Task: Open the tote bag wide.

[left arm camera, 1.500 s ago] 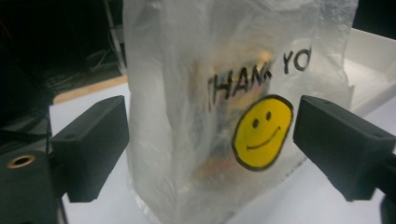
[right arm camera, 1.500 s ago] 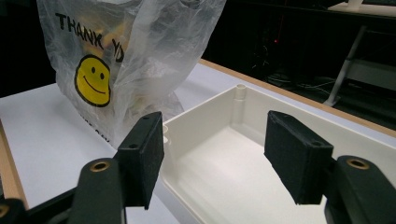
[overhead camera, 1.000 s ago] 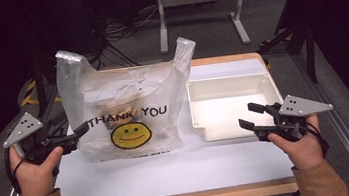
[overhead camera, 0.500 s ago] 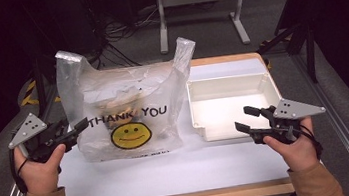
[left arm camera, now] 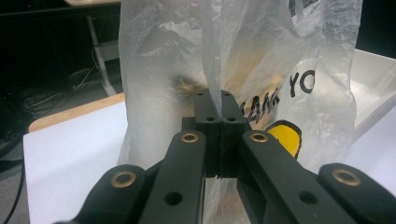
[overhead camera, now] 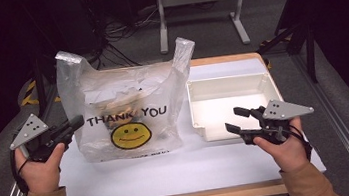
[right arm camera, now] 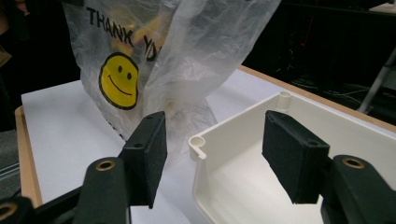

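High view: plastic bag (overhead camera: 129, 111) stands centre-left on table (overhead camera: 181, 170), beside white tray (overhead camera: 231, 102). Left gripper (left arm camera: 218, 114) jaws just closed, pinching bag's side film. Right gripper (overhead camera: 238, 120) jaws spread, empty. Risk: thin film tears or slips if pulled hard.

Left gripper (overhead camera: 76, 123): held in the left hand (overhead camera: 40, 167) at the table's left edge, pointing right and slightly away from the person. Jaws have just been closing and now meet, pinching a fold of the bag (overhead camera: 128, 108). Right gripper (overhead camera: 238, 119): held in the right hand (overhead camera: 282, 148) at the front right, pointing left, roughly level. Jaws stand apart with nothing between the pads. Both forearms enter from the near edge, sleeves down to the wrists.
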A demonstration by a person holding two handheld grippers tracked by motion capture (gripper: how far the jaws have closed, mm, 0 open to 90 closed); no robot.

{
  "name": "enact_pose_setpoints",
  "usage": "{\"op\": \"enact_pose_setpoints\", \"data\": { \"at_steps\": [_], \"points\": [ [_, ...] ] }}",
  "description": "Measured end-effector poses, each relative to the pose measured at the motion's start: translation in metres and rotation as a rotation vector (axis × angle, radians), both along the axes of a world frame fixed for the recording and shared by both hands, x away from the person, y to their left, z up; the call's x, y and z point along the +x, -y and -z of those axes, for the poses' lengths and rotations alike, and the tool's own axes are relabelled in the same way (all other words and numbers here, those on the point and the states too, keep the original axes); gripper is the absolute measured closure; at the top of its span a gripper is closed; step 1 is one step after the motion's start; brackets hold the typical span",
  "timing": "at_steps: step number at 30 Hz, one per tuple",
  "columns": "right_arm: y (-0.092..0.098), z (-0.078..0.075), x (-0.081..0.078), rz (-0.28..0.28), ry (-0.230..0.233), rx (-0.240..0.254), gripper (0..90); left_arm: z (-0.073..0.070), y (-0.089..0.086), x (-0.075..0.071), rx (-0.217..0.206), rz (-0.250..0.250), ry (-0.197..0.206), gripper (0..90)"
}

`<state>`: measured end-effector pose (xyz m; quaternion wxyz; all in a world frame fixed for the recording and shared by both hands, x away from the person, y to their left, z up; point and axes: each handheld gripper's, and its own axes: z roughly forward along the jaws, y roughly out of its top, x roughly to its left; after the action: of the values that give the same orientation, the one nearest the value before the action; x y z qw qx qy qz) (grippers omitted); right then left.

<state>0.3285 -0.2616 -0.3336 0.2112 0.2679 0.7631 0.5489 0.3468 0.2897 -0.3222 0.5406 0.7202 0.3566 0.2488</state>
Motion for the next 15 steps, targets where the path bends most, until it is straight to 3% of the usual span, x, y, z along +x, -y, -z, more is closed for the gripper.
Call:
{"op": "enact_pose_setpoints", "data": {
  "at_steps": [8, 15],
  "points": [
    [-0.016, -0.009, 0.006, -0.022, 0.009, 0.004, 41.0, 0.000, 0.001, 0.000, 0.003, 0.020, -0.003, 89.3],
    [-0.043, -0.021, 0.020, -0.052, 0.020, 0.015, 40.1, 0.000, 0.001, 0.001, 0.009, 0.021, -0.007, 89.4]
  ]
}}
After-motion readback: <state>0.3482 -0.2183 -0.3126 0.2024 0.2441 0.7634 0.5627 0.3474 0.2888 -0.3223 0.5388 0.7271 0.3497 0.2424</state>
